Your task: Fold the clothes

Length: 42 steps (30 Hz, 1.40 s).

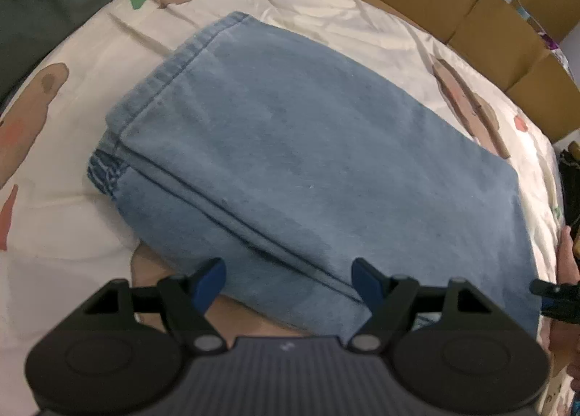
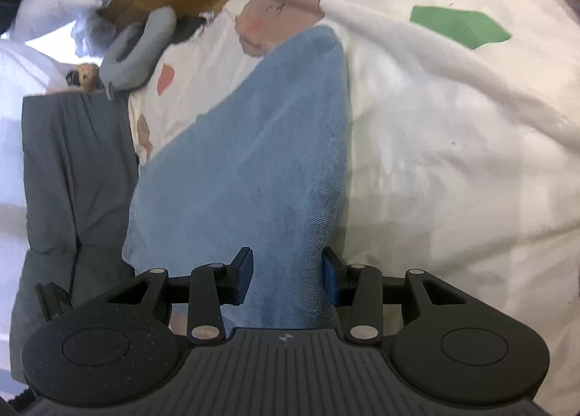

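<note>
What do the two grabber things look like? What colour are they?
Both look alike. The left gripper and right gripper have black bodies with a grey ribbed middle, two round black discs, black jointed links with silver pins, and a small white mark. Their finger pads are dark blue. No cables or sleeves show.

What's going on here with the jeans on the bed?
A person is folding a pair of light blue jeans on a printed bedsheet, a handheld gripper in each hand. The jeans already lie folded in a thick stack. The left gripper hovers over the near edge, jaws wide open and holding nothing. The right gripper is clamped on a denim corner.
</note>
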Motion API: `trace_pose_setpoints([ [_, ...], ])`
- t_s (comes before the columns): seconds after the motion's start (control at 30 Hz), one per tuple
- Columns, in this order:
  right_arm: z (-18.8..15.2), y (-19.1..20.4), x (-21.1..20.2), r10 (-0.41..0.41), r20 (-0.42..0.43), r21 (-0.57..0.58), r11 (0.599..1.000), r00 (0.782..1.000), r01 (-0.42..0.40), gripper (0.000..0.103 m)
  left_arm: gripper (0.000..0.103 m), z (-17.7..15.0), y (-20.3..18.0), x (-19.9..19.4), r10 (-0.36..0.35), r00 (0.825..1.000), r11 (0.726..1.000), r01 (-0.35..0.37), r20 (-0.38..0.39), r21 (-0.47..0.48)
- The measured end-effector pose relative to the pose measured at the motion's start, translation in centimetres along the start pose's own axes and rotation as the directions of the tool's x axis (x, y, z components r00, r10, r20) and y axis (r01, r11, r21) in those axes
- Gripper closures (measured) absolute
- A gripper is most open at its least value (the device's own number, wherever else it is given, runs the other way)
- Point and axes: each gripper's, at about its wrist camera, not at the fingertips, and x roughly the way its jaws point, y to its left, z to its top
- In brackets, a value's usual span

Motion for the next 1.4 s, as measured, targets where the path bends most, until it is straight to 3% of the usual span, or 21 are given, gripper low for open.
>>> trace_pose_setpoints([
  [0.23,0.5,-0.6,1.9,0.029,-0.038,0.012,1.000,0.999,-0.029,0.049,0.024,0.8,0.5,-1.9,-0.008,1.000,1.000,0.008,0.023,0.030],
  [0.5,0.8,-1.6,1.5,0.145,-0.023,0.090,0.986,0.989,-0.142,0.049,0.024,0.2,2.1,-2.6,0.003,0.999,0.999,-0.001,0.035,-0.046],
  [0.63,0.9,-2.2,2.4,0.153,-0.007,0.128,0.980,0.988,-0.151,0.049,0.024,-0.1,2.4,-2.3,0.006,1.000,0.999,-0.005,0.023,-0.051],
  [0.73,0.9,-2.8,2.9,0.161,0.000,0.152,0.975,0.987,-0.159,0.049,0.024,-0.7,3.2,-2.3,-0.008,1.000,0.993,0.011,0.022,-0.116],
  [0.9,1.2,-3.1,3.8,0.169,-0.002,0.170,0.971,0.986,-0.166,0.050,0.024,-1.7,4.2,-1.6,-0.053,0.998,0.971,0.059,0.030,-0.233],
  [0.97,1.3,-2.9,4.0,0.150,-0.002,0.147,0.978,0.989,-0.148,0.056,0.024,-2.2,4.4,-1.0,-0.078,0.996,0.956,0.086,0.042,-0.279],
  [1.07,1.3,-2.9,3.8,0.133,0.002,0.135,0.982,0.991,-0.133,0.077,0.026,-3.0,4.7,0.2,-0.102,0.994,0.928,0.113,0.050,-0.354],
  [1.1,1.2,-3.0,3.5,0.134,0.006,0.140,0.981,0.991,-0.133,0.089,0.028,-3.3,4.8,0.6,-0.110,0.993,0.919,0.121,0.051,-0.376],
  [1.13,1.2,-3.2,3.3,0.134,0.009,0.145,0.980,0.991,-0.134,0.091,0.029,-3.7,4.8,1.0,-0.118,0.992,0.910,0.128,0.050,-0.394],
  [1.3,1.0,-3.2,2.7,0.172,0.038,0.183,0.967,0.984,-0.176,0.091,0.031,-4.9,4.9,2.1,-0.148,0.987,0.878,0.162,0.067,-0.451],
  [1.4,1.0,-3.1,3.4,0.152,0.027,0.181,0.971,0.988,-0.155,0.079,0.032,-5.4,5.4,2.6,-0.146,0.984,0.849,0.179,0.104,-0.498],
])
